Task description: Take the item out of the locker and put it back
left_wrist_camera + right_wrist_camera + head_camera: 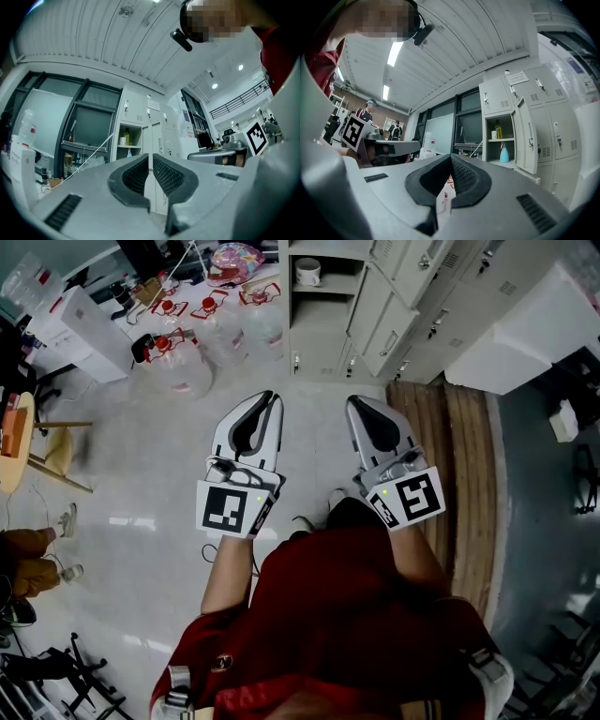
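Right gripper view shows the open locker (500, 139) ahead. The blue spray bottle (504, 153) on its lower shelf looks like light, slick plastic, so I'd pinch the body, not the trigger. Jaws on left gripper (150, 157) and right gripper (451, 157) are closed, nothing in them.

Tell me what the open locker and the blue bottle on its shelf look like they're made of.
The locker is probably painted sheet metal, pale grey and smooth: its thin flat door has pressed vent slots. The blue bottle is likely plastic, a uniform turquoise with a narrow neck, but it is too small to be sure.
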### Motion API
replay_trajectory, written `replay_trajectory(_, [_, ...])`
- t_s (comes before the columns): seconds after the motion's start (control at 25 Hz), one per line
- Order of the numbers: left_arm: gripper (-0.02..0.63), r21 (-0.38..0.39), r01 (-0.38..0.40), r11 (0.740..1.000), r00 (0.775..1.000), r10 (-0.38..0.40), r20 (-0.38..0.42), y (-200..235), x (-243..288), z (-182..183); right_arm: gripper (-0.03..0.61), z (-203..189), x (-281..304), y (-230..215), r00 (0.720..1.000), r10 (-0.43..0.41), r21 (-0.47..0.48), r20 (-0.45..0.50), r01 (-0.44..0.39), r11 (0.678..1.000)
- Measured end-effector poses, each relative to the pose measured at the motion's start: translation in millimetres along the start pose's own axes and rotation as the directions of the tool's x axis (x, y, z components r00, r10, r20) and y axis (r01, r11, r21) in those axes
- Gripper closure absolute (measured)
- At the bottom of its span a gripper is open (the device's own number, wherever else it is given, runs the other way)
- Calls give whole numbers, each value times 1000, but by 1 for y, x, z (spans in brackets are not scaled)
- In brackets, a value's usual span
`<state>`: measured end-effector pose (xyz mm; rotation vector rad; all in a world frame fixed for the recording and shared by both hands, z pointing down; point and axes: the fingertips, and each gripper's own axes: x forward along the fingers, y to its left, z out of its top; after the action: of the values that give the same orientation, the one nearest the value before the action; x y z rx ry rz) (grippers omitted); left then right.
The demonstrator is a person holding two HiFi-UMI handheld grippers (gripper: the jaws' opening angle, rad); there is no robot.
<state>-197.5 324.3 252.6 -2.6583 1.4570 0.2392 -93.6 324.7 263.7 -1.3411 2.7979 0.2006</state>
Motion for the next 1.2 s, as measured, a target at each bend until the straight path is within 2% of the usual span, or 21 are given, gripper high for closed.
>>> replay_trajectory(0.24, [557, -6, -23, 1000, 1000, 23, -15, 12, 3, -7, 581, -4, 6, -2, 1000, -6, -4, -13, 6, 1000])
replay_trajectory(0.56, [515, 14, -48, 999, 998, 49, -43, 26, 28, -20, 581, -12, 27, -26, 1000, -12, 5, 0, 12, 1000])
replay_trajectory(0.96, [509, 33, -65, 997, 993, 68, -95, 51, 109, -48, 581, -27, 76, -100, 999, -31, -37, 11, 31, 999])
replay_trajectory(1.2, [500, 37, -86, 996, 991, 89, -101, 72, 169, -67, 581, -40, 113, -148, 1000, -25, -27, 6, 25, 999])
